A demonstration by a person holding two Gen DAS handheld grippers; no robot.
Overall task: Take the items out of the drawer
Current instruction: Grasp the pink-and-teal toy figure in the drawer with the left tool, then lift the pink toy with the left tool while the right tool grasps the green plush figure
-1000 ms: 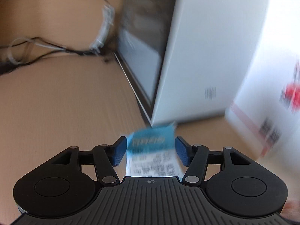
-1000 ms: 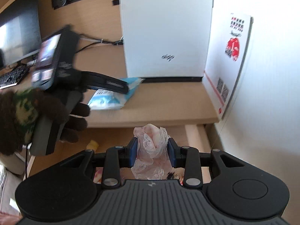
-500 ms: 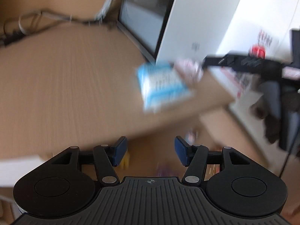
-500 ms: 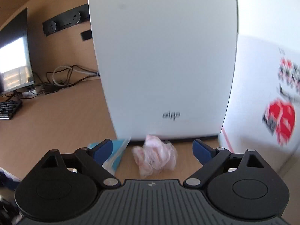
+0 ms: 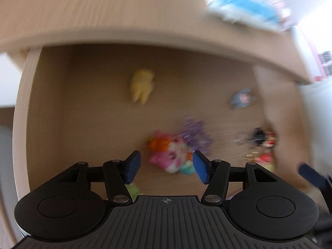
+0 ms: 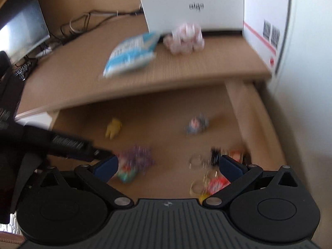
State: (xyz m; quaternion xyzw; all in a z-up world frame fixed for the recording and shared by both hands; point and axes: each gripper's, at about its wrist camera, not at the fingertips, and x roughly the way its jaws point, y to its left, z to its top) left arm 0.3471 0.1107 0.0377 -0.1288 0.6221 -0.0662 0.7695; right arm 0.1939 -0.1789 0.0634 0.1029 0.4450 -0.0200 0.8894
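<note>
Open drawer (image 5: 62,103), pink toy (image 5: 170,155) beyond left jaws

Bright daylight, heavy motion blur

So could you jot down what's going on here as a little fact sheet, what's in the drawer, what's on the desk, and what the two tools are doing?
Drawer: open
In drawer: yellow toy, small blue toy, pink toy, purple tangle, trinkets
On desk: blue packet, pink bundle
Left hand-held gripper: open, empty, above the pink toy
Right hand-held gripper: jaws opening, empty
</note>
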